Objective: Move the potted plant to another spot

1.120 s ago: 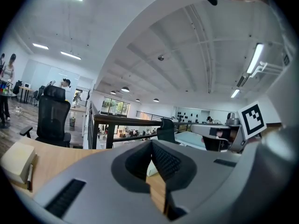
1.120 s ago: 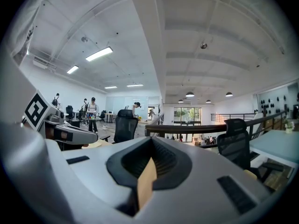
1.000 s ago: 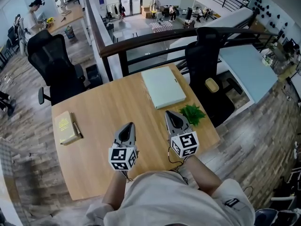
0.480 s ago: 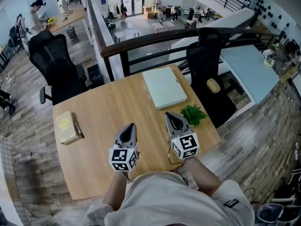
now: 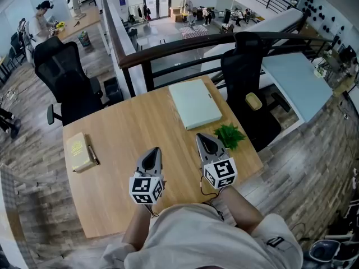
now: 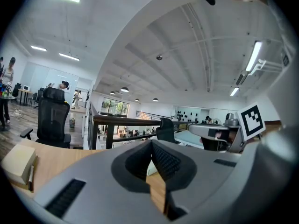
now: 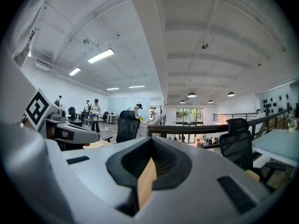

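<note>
**Both tongs shut and empty, plant by the table's right edge**

The plant (image 5: 229, 135) sits on the wooden table (image 5: 132, 125) close to its right edge. Only its green leaves show from above. It is just in front of the near right corner of a closed pale green laptop (image 5: 195, 103), which lies toward the table's far side.

The right tongs (image 5: 202, 137) are held over the table with the tip just left of the leaves. No contact can be made out. Their jaws are together with nothing between them.

The left tongs (image 5: 154, 149) are over the middle of the table, beside the right ones and well apart from the plant. Their jaws also meet at the tip, with nothing between them.

Near the left edge lies a tan book (image 5: 77, 151) with a pen (image 5: 92, 154) just beside it. A black chair (image 5: 66, 77) stands beyond the far left corner. Another chair (image 5: 242, 66) stands past the far right side, by a dark railing (image 5: 185, 42).
</note>
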### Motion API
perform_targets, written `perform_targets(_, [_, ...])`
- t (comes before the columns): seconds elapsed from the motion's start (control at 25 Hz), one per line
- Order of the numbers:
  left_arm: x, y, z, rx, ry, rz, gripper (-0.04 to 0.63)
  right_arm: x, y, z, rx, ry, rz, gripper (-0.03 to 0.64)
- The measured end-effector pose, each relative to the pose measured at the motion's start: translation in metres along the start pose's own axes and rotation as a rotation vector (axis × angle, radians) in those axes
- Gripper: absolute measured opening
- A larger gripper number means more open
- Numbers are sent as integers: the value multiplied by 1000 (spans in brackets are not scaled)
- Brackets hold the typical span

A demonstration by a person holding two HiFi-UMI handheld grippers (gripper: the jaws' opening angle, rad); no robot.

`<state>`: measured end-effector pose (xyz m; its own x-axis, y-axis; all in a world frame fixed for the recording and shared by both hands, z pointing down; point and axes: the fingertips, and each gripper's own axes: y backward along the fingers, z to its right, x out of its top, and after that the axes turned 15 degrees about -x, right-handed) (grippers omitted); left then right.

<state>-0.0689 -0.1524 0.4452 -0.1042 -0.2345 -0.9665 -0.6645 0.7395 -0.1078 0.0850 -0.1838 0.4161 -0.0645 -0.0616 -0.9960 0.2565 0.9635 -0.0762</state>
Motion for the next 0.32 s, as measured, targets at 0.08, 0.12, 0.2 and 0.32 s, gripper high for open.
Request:
perform_targets(0.08, [0, 0, 1, -2, -1, -2, 12, 1, 1, 0, -1, 0, 1, 3])
perform_targets(0.12, [0, 1, 2, -3, -1, -3, 12, 1, 1, 0, -1, -1, 0, 3])
perform_targets(0.2, [0, 0, 2, -4, -4, -2, 12, 1, 2, 1, -2, -3, 2, 3])
perform_targets(0.32, [2, 0, 2, -4, -12, 3, 12, 1, 1, 2, -4, -7, 9, 3])
